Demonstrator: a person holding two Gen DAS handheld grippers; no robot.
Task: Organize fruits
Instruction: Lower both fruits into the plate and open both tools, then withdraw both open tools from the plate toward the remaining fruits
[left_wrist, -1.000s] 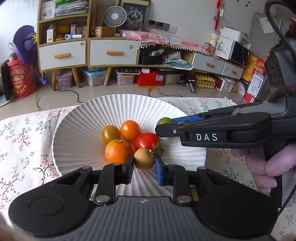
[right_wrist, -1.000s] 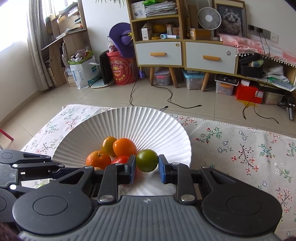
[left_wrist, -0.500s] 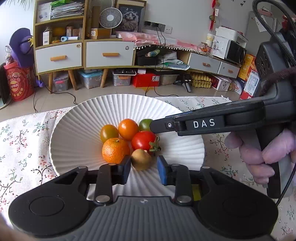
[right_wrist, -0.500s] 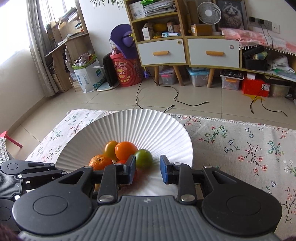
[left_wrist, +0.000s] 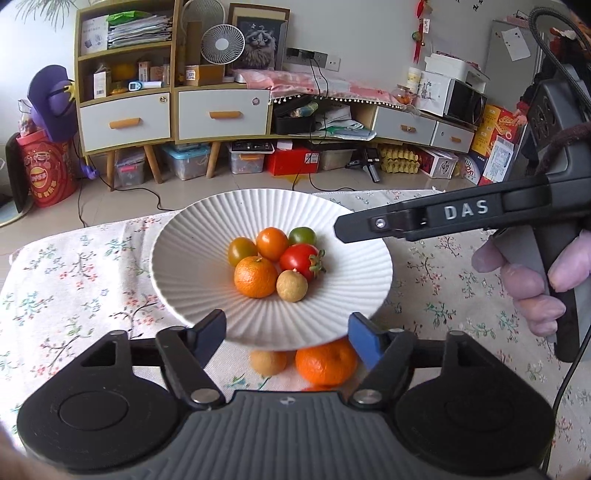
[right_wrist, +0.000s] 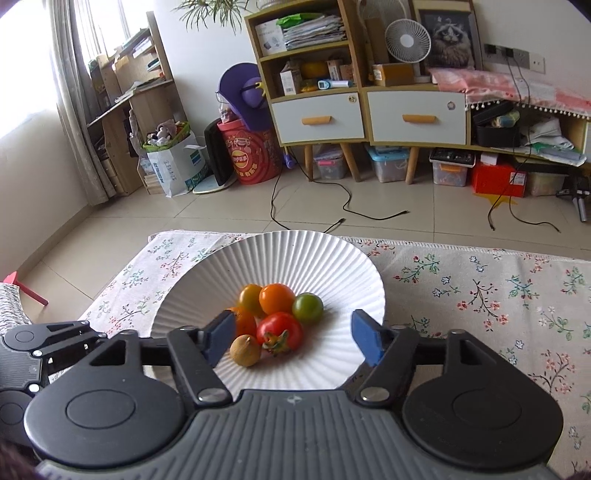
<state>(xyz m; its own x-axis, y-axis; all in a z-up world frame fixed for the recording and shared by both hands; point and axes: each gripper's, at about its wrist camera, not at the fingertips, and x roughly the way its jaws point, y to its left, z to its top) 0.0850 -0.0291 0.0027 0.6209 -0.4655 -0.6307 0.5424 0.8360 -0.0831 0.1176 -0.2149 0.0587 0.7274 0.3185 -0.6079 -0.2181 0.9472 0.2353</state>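
Observation:
A white ribbed plate (left_wrist: 192, 258) (right_wrist: 332, 258) on the floral cloth holds a mandarin (left_wrist: 255, 277), a red tomato (left_wrist: 300, 260) (right_wrist: 279, 330), an orange tomato (left_wrist: 272, 243), a yellowish tomato (left_wrist: 242, 251), a green tomato (left_wrist: 302, 236) (right_wrist: 307, 308) and a small tan fruit (left_wrist: 291, 285) (right_wrist: 245, 350). My left gripper (left_wrist: 287, 332) hangs at the plate's near rim, jaws opening, gripping nothing. My right gripper (right_wrist: 291, 336) is also opening over the near side of the plate, its pads clear of the fruit. A second mandarin (left_wrist: 325, 363) and a tan fruit (left_wrist: 268, 362) lie on the cloth under my left gripper.
The right gripper's finger (left_wrist: 406, 221), held by a gloved hand (left_wrist: 535, 291), reaches in over the plate's right rim. The left gripper's body (right_wrist: 44, 350) shows at the lower left. Beyond the table's far edge (right_wrist: 443, 245) lie tiled floor and cabinets.
Both grippers opened and drew back from the plate. The left let go of the tan fruit, the right let go of the green tomato; both fruits now rest in the plate.

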